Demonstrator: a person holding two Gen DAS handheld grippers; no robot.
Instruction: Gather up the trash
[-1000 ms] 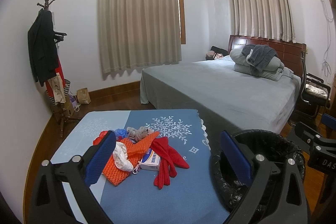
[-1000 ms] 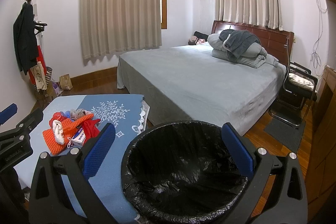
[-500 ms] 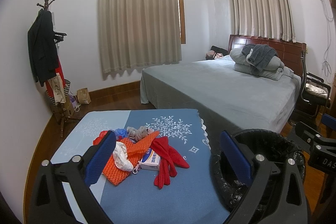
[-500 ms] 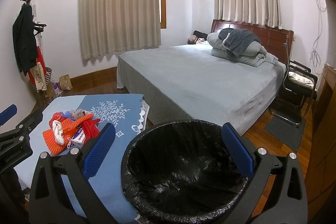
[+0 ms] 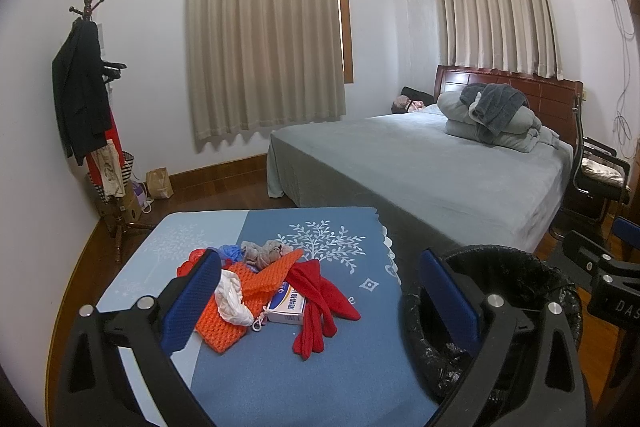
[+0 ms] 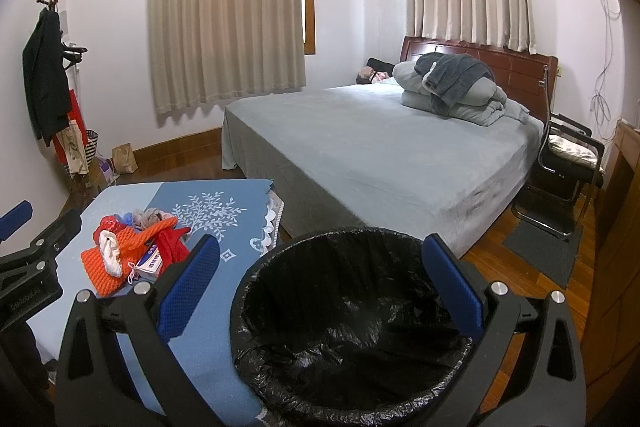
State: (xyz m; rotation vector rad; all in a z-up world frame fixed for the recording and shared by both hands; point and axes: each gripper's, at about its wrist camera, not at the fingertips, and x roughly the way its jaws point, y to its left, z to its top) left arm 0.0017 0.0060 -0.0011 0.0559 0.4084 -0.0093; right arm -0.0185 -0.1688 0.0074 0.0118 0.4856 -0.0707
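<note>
Both jaws gaped empty: the left gripper [image 5: 320, 303] faced the trash [image 5: 264, 287] on the table [image 5: 280, 379], the right gripper [image 6: 320, 291] hung over the bin [image 6: 352, 339], likely for quick drops.

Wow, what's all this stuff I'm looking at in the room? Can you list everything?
Table cloth: one, blue, foreground.
Orange knit: one, on the cloth.
Red gloves: a pair, beside the knit.
Small box: one, white, partly under the gloves.
White wad: one, on the knit.
Bin: one, black liner, right of the table.
Bed: one, grey.
Coat rack: one, left wall.
Left gripper: open.
Right gripper: open, over the bin.
</note>
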